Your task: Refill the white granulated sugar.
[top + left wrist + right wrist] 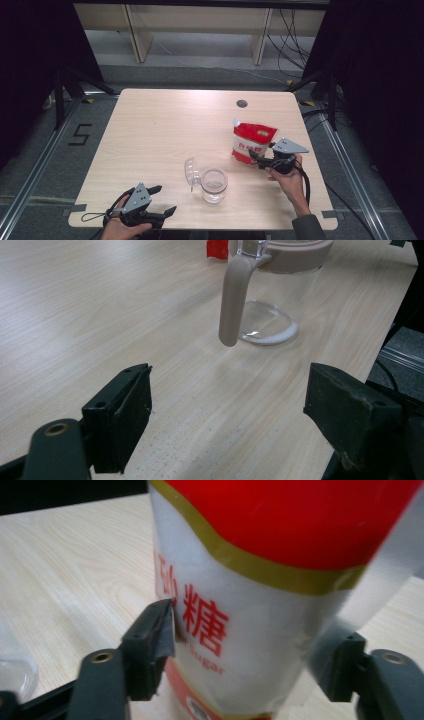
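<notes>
A red and white sugar bag [252, 140] [280, 555] stands right of the table's centre. My right gripper [257, 159] [245, 640] is open, and the bag's lower part sits between its jaws, with the left pad at the bag's edge. A clear glass jar [214, 185] [270, 325] stands near the front, its hinged lid [191, 172] swung open to the left. A beige clasp [232, 300] hangs from the jar's rim. My left gripper [166, 200] [227, 410] is open and holds nothing. It rests near the front left edge and points at the jar.
The light wooden table [160, 130] has a round cable hole [242, 103] near its far edge. Beyond the table stands wooden shelving [200, 25] on a grey floor. Dark curtains hang on both sides.
</notes>
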A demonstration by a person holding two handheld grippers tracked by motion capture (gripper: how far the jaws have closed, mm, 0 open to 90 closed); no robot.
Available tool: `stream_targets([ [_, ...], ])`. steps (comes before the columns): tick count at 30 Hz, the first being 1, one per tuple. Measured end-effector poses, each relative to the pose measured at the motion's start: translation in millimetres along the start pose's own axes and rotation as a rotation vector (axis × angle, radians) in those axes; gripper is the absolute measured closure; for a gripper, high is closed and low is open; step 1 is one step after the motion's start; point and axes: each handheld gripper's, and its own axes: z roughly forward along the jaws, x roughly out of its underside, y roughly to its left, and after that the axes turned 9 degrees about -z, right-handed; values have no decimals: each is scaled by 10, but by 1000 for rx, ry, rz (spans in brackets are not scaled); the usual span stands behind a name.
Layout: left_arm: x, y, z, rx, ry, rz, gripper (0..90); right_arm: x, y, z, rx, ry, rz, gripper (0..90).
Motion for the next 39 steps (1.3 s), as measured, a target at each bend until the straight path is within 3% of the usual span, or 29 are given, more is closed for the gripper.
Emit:
stream_targets([
  [1,3,-7,-1,2,-1,-9,187,-25,31,-6,-3,19,22,384],
  [2,1,-2,-4,-1,-5,3,187,-67,108,-32,23,44,34,413],
  [9,1,12,-11,-17,7,0,187,-94,223,-68,77,66,58,436],
  [10,-1,13,-12,-16,5,3,187,-114,263,-79,83,80,96,440],
  [13,2,11,-11,-18,6,-3,187,-130,295,-80,120,76,83,443],
  [14,4,9,-2,-13,0,-8,187,-134,319,-80,119,83,104,444],
  [16,4,14,7,-8,6,-9,187,-148,379,-72,151,85,86,446],
  [17,2,12,9,-7,7,-9,187,-147,381,-75,145,88,63,446],
  [19,2,4,14,-5,-1,-16,187,-135,375,-77,140,78,70,446],
  [20,2,8,8,-6,4,-9,187,-118,382,-87,134,77,99,442],
  [21,3,8,7,-5,4,-9,187,-85,339,-82,133,51,73,436],
  [22,4,6,5,-9,0,-7,187,-53,323,-77,115,30,85,422],
  [25,-5,17,3,-2,-2,20,187,22,265,-7,77,-15,59,329],
  [26,6,0,10,-3,-3,-10,187,22,265,-7,77,-15,59,329],
  [27,5,5,11,-6,3,-4,187,37,263,14,76,-20,55,314],
  [28,6,-1,12,-3,-1,-8,186,63,246,83,31,-33,60,285],
  [30,-1,3,3,0,-2,5,186,74,247,112,29,-45,67,263],
  [36,4,-8,7,-1,-9,-8,187,97,273,186,23,-70,64,155],
  [39,6,-3,10,-1,-2,-2,187,103,265,218,22,-97,57,162],
])
